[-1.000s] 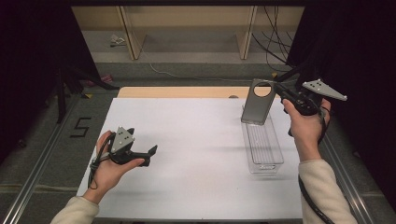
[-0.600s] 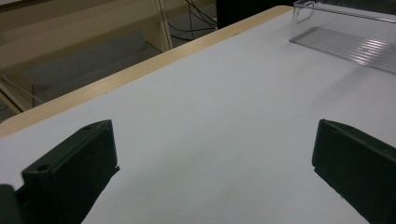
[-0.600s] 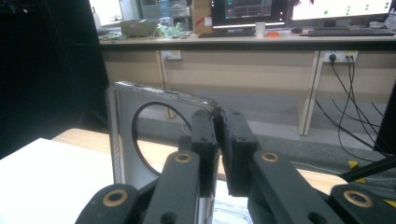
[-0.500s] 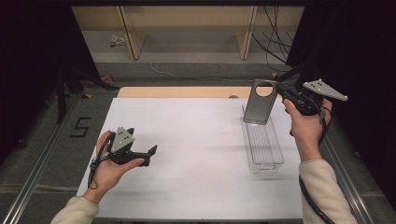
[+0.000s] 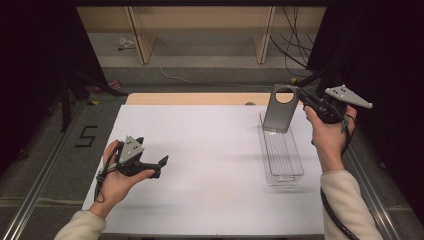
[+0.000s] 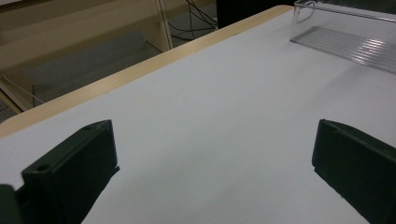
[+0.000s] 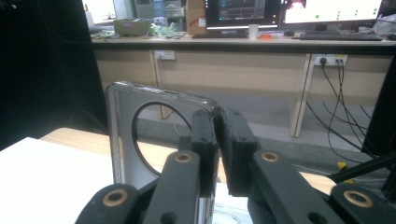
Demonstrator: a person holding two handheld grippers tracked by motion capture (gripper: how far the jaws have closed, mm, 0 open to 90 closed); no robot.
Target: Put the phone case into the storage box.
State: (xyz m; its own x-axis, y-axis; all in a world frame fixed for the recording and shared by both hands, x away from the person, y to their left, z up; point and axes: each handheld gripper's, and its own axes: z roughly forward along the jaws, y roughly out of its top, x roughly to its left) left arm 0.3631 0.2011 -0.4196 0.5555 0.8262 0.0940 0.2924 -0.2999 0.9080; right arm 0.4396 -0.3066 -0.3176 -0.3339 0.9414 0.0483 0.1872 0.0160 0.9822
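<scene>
Table: a white sheet is covering its top, with a wooden strip showing along the far edge.
Clear tray: it is lying lengthwise on the table's right side, ribbed floor up, its far end just under the case.
Phone case: it is hanging nearly upright above the tray's far end, round camera hole at the top, pinched at its upper right edge.
Right gripper: it is clamping the case's rim between closed jaws, held up in the right hand.
Left gripper: it is resting in the left hand over the table's left side, jaws standing wide apart and holding nothing.
</scene>
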